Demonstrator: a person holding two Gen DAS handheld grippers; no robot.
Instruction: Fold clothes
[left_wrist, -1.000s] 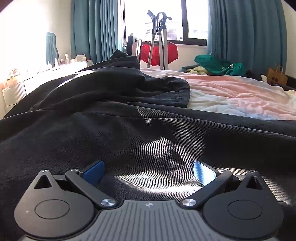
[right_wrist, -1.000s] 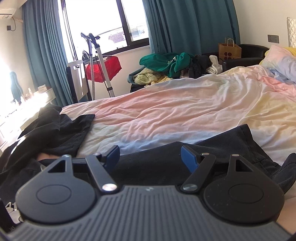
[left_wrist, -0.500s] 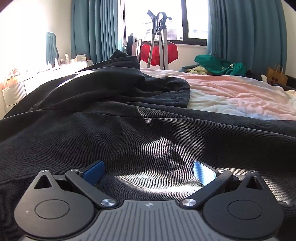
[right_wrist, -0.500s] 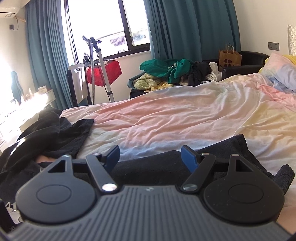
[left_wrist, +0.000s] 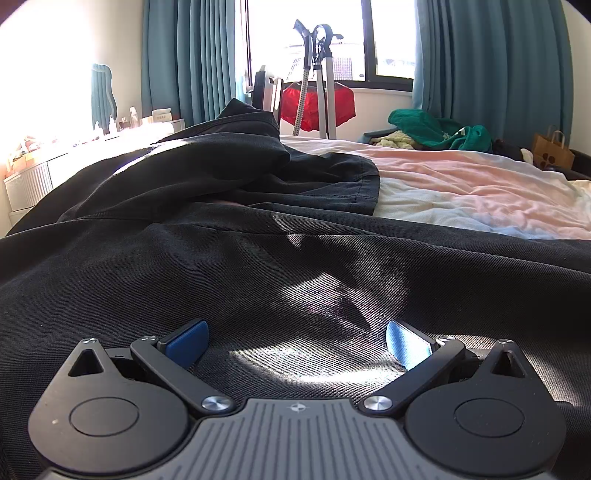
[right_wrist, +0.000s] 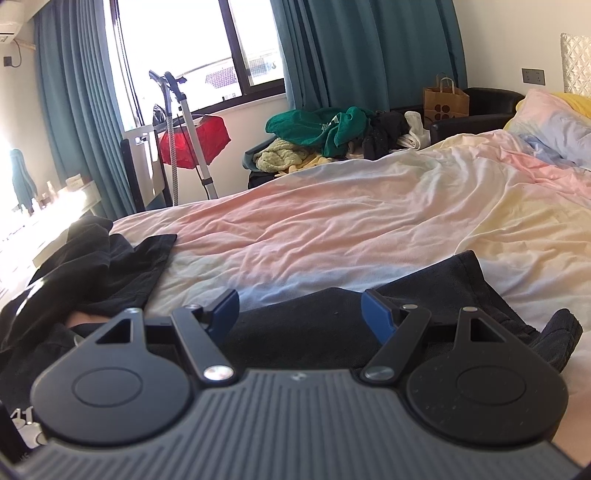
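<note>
Both grippers sit low over a black garment (left_wrist: 258, 266) spread on the bed (right_wrist: 369, 221), jaws spread wide on each, nothing pinched.

Left gripper (left_wrist: 297, 343): blue pads well apart, dark twill cloth lies under and between them, with a sunlit patch right in the gap. Whether the pads touch the fabric cannot be told. Ahead of the jaws the garment rises in a bunched fold with a hemmed edge; past that, to the right, the pink and white sheet shows.

Right gripper (right_wrist: 300, 314): pads also apart, a flat black edge of the garment runs across just ahead of and beneath them. Left of the jaws, more black cloth is heaped at the bed's edge; right of the jaws, a corner of it ends on the sheet, with a small folded piece just beyond. Far right ahead, a pale pillow (right_wrist: 554, 122).

Containers: a brown paper bag (right_wrist: 445, 101) with handles stands far ahead on a dark armchair (right_wrist: 491, 105), contents not visible. Just left of it, a loose pile of clothes (right_wrist: 321, 129), green on top, yellow and black under. A red cloth item (right_wrist: 195, 142) hangs behind a garment steamer pole (right_wrist: 192, 129) far ahead left, by the window with teal curtains (right_wrist: 369, 55).
</note>
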